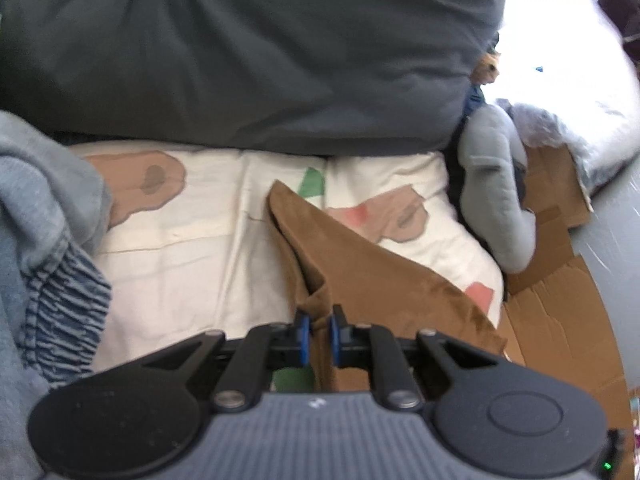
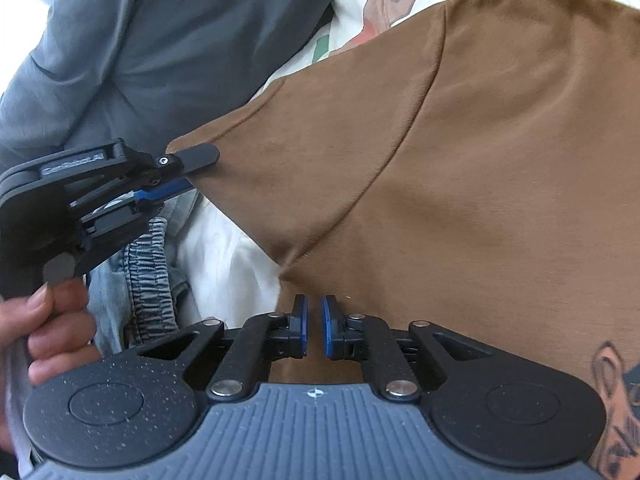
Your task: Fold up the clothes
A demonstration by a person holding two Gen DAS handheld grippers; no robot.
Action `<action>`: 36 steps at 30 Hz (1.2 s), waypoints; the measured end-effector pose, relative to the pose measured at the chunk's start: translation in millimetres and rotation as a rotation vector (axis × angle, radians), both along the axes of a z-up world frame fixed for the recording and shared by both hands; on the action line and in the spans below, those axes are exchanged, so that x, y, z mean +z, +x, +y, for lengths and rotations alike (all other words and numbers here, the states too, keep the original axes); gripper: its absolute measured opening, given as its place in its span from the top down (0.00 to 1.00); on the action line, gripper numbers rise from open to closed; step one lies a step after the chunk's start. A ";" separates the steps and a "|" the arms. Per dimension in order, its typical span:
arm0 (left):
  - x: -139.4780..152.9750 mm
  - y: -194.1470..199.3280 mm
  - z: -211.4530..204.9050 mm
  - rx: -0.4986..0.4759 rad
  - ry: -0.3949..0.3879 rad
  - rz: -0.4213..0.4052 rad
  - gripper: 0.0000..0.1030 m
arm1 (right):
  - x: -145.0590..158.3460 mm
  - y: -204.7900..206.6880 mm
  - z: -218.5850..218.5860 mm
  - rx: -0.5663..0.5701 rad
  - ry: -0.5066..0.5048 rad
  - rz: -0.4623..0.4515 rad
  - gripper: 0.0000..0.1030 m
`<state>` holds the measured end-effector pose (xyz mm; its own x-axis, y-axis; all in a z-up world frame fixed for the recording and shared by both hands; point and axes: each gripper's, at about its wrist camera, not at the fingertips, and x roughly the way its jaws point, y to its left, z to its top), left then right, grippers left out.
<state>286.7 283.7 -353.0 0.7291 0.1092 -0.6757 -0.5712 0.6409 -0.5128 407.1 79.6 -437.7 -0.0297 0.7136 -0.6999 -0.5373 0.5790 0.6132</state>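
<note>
Our left hand-held gripper (image 1: 317, 330) pinches the brown shirt (image 1: 360, 264) above the bed (image 1: 192, 248). Our right hand-held gripper (image 2: 314, 326) sits nearly closed at the shirt's lower edge; we cannot tell if it grips.

Matt brown cloth garment (image 2: 460, 168); smooth printed cotton bedsheet (image 1: 192, 248).

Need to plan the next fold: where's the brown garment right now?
The brown garment hangs pinched in the left gripper, trailing right over the printed sheet; the right wrist view shows it filling the right side, above the right gripper.
</note>
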 end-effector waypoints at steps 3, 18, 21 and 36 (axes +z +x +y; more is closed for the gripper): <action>3.5 1.4 -5.5 -0.029 0.001 -0.004 0.90 | -7.6 0.6 4.4 -0.017 0.000 0.020 0.93; 1.1 6.4 -39.5 -0.206 -0.053 -0.016 0.91 | -16.4 -1.4 11.1 -0.041 0.013 0.024 0.91; -0.8 6.8 -46.2 -0.239 -0.069 -0.020 0.91 | -19.1 -1.5 9.7 -0.044 0.019 0.032 0.93; -7.8 -2.5 -61.0 -0.350 -0.086 0.055 0.59 | -1.8 -3.4 -17.7 0.003 0.011 -0.032 0.74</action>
